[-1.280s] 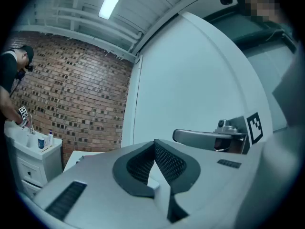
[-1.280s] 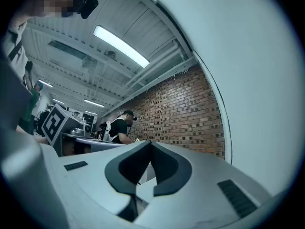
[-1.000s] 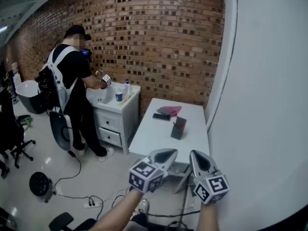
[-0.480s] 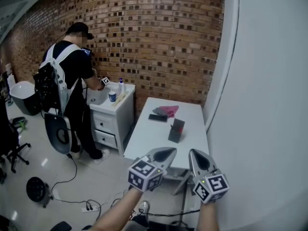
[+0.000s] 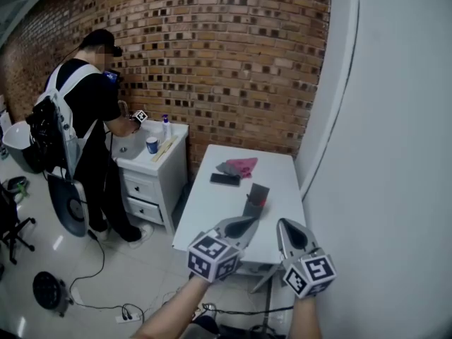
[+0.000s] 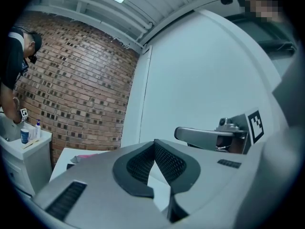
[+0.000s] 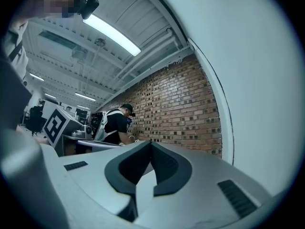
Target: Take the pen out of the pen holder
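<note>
A dark, box-shaped pen holder [image 5: 256, 200] stands upright on the white table [image 5: 212, 214], toward its right side. What it holds is too small to make out. My left gripper [image 5: 244, 224] [image 6: 155, 144] and right gripper [image 5: 289, 226] [image 7: 151, 144] hang side by side, level, over the table's near edge and short of the holder. On each, the jaws meet at the tips with nothing between them. In the left gripper view only a sliver of the table [image 6: 62, 156] shows past the jaws, and the holder is hidden.
A black flat object [image 5: 226, 179] and a pink cloth [image 5: 241, 166] lie at the table's far end. A white wall [image 5: 395, 154] runs along the right. To the left a person [image 5: 85, 119] stands at a white drawer cabinet [image 5: 152, 171] by the brick wall. Cables [image 5: 106, 302] lie on the floor.
The table and pen holder have drawn closer and lower in the head view as both grippers travelled toward them together. Both stayed shut. The person at the cabinet shifted left in view.
</note>
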Available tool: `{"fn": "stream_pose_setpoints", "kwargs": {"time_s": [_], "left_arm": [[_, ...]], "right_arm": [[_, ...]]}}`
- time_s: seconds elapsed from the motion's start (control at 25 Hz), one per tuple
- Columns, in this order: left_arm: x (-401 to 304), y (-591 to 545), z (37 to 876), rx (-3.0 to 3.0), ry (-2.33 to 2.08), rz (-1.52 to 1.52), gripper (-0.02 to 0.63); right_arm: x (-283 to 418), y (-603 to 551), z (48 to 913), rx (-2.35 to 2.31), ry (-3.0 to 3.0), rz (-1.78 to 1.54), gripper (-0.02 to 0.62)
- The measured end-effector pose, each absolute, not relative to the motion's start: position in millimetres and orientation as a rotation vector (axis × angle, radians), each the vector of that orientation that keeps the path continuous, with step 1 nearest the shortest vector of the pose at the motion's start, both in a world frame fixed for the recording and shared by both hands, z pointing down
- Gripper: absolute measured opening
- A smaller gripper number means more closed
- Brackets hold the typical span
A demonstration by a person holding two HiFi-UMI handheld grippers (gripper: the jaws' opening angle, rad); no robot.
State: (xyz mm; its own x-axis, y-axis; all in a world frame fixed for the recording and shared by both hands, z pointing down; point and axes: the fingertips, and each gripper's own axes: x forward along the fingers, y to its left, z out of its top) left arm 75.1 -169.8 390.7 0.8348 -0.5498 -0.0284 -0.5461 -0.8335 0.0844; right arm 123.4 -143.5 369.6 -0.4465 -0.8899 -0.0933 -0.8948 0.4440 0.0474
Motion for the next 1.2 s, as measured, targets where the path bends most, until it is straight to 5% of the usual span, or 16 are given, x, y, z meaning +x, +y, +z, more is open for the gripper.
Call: {"fn": "stream_pose_setpoints", "kwargs": {"time_s": [1.2], "left_arm": [[80.2, -343.2, 384.9, 2.932, -0.755, -0.008, 0.003]], "right_arm": [[122.2, -314.9, 361.7, -1.767, 2.570, 0.048, 0.000]]}}
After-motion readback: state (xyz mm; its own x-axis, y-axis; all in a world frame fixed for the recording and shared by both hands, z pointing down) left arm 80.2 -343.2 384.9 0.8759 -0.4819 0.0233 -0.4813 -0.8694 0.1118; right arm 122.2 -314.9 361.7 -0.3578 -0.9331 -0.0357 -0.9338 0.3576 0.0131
